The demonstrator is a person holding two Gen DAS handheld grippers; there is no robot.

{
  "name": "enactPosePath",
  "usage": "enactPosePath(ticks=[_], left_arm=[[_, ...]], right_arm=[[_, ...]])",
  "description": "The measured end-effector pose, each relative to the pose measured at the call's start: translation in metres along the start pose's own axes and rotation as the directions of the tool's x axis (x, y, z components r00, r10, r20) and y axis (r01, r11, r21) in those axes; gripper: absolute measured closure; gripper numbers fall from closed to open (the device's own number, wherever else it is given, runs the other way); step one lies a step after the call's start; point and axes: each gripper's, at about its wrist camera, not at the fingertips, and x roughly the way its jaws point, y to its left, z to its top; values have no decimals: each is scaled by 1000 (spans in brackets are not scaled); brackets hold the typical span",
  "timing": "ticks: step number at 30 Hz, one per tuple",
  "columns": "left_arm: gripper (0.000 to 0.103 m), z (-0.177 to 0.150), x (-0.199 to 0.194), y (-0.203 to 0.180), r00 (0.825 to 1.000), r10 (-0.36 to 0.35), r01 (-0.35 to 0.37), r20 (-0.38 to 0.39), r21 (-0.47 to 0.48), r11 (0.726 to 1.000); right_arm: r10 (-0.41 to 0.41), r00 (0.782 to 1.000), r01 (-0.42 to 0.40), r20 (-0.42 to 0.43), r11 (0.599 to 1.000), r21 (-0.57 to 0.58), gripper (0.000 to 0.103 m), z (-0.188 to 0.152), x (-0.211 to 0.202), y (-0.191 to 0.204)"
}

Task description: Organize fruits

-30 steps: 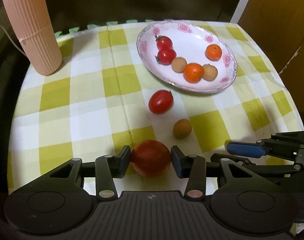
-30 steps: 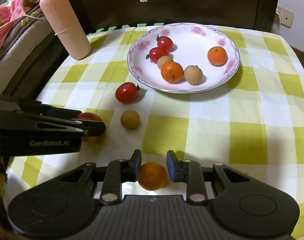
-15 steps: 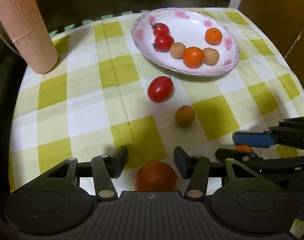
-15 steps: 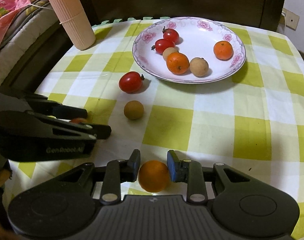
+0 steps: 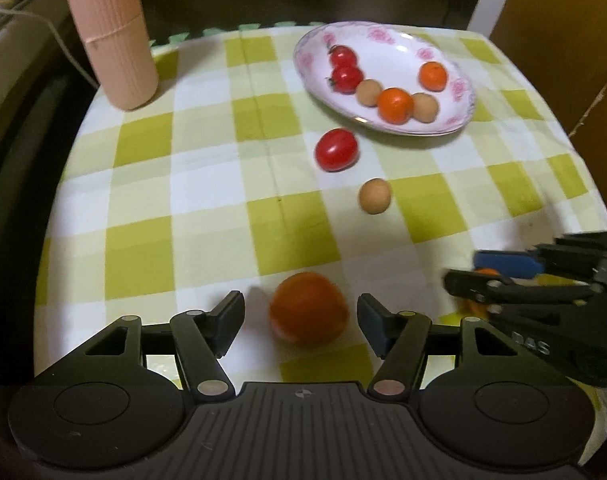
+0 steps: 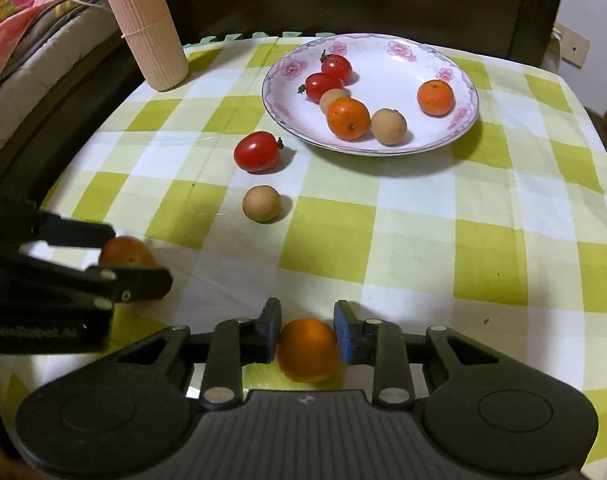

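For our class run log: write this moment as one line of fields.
left gripper: open, jaws just widened, tomato loose between | right gripper: shut on orange | plate: six fruits

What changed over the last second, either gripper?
The left gripper let go: its fingers have just been opening, and the red tomato now sits free between them on the tablecloth. The right gripper stays clamped on the orange. Plate and loose fruit unchanged.

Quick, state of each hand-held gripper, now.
Left hand-held gripper: open, jaws just widened; the red-orange tomato sits loose between them.
Right hand-held gripper: shut on the small orange.
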Motion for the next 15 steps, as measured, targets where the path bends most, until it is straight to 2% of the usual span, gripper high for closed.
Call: enactPosePath(ticks=[4,15], left_arm=[[36,0,10,2,1000,-14,13,-21,-38,999],[42,1,15,-4,1000,-1,1,-5,-27,1000]], right_arm=[[4,1000,-4,2,1000,14,75,-6,-4,-2],[23,1000,-24,9,998,56,75,-7,-5,-7]])
